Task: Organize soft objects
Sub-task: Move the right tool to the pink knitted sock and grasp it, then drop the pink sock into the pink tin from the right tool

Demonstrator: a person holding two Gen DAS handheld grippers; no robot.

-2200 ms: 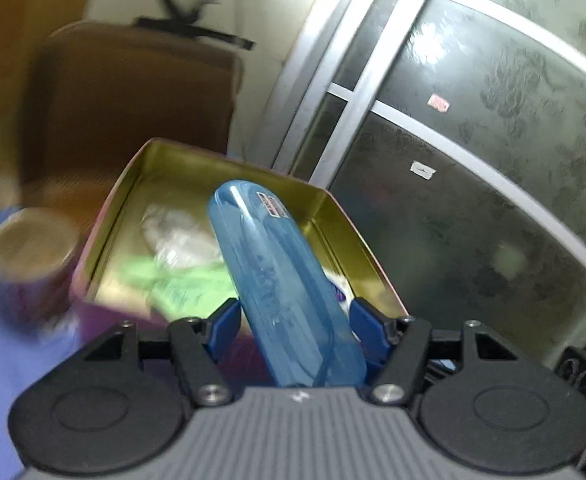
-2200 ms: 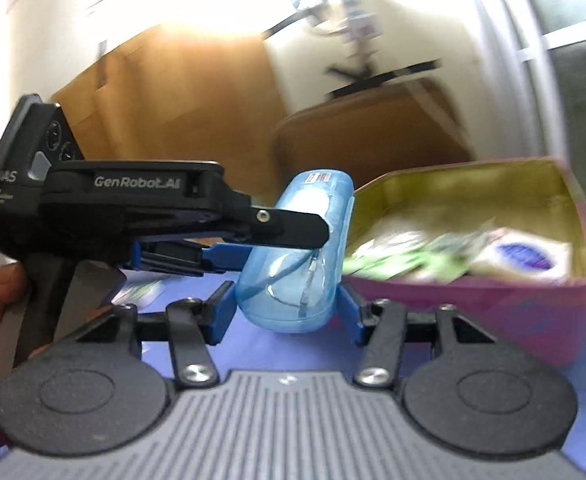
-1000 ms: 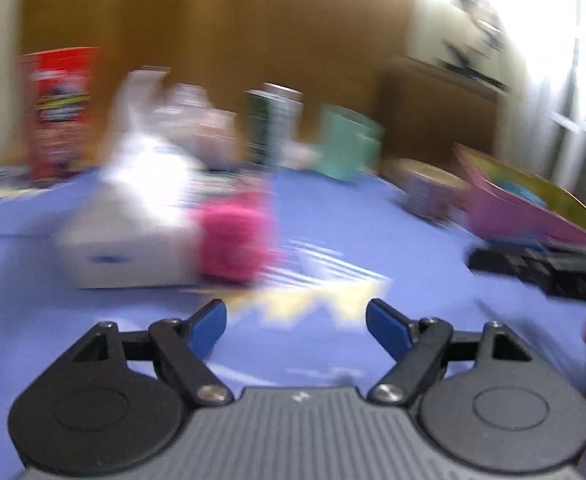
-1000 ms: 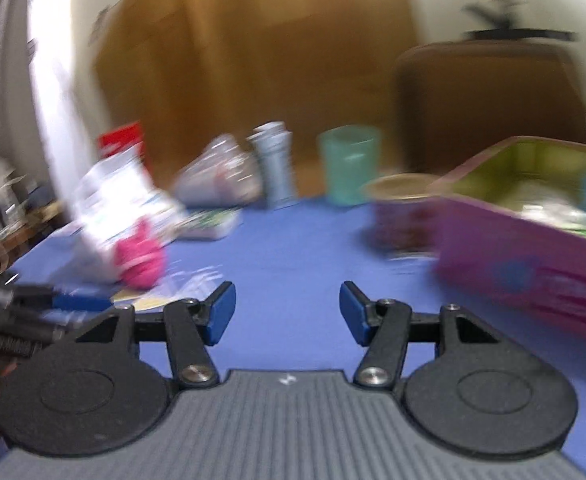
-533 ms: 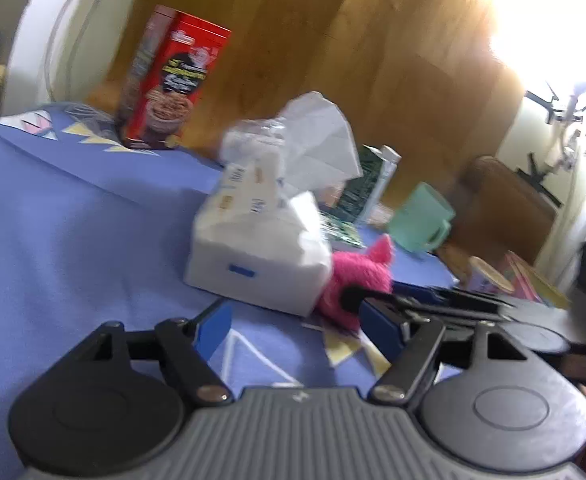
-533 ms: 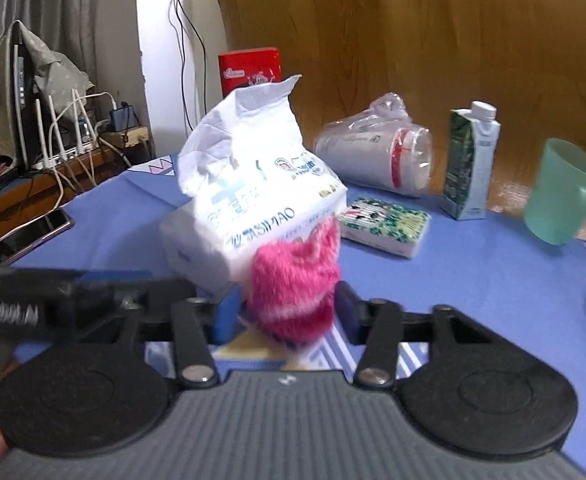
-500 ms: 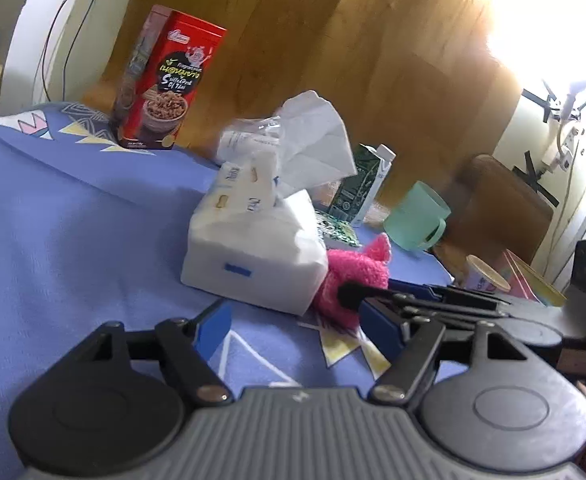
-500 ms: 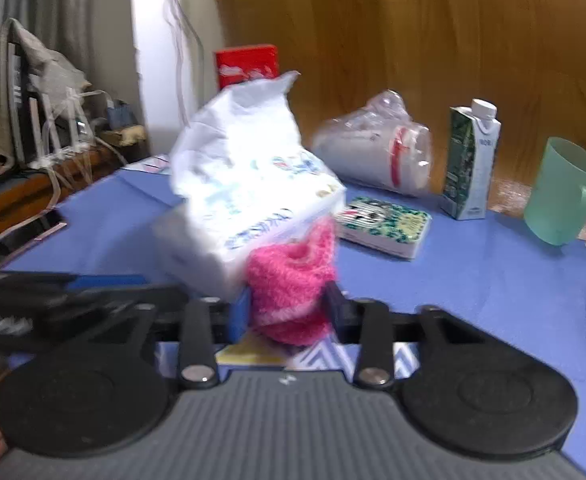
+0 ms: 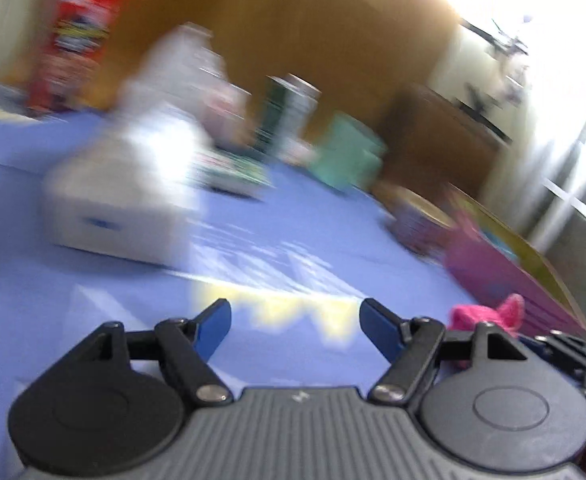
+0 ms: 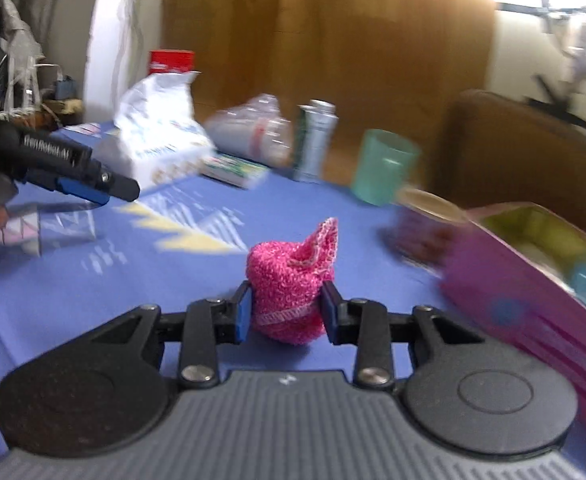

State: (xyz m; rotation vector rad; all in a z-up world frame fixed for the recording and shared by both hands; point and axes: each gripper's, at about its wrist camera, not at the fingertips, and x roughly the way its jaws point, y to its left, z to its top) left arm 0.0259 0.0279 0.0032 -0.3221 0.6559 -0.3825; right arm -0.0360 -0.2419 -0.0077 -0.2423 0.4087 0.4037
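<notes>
Your right tongs (image 10: 285, 312) are clamped on the pink knitted toy (image 10: 291, 284); both blue pads press into its flanks and the fuzzy body bulges out above and below them, so you already have it, held clear in front of the blue counter (image 10: 173, 272). Judge it as very light and fully soft; it squashes rather than resists, and the loose knit gives the pads plenty of bite, so slipping looks unlikely; nothing about it seems fragile. The grip sits across the fat middle of the body, which looks like the right place; the pointed ear sticking up beyond the pads would be too floppy to hold by.

Your left tongs (image 9: 295, 326) stand apart with nothing between the pads, only bare counter showing through the gap.

The right wrist view gives you the grip itself, plus the pink tin (image 10: 541, 280) off to the right of the tongs with things already lying inside, and the left tongs hovering well off to the left; the left wrist view is heavily smeared, yet it shows what the other cannot: the toy (image 9: 489, 316) seen from the side, poking up just beyond its right pad, with the tin's long wall (image 9: 505, 272) past it, and the white tissue pack (image 9: 129, 200) ahead to the left.
</notes>
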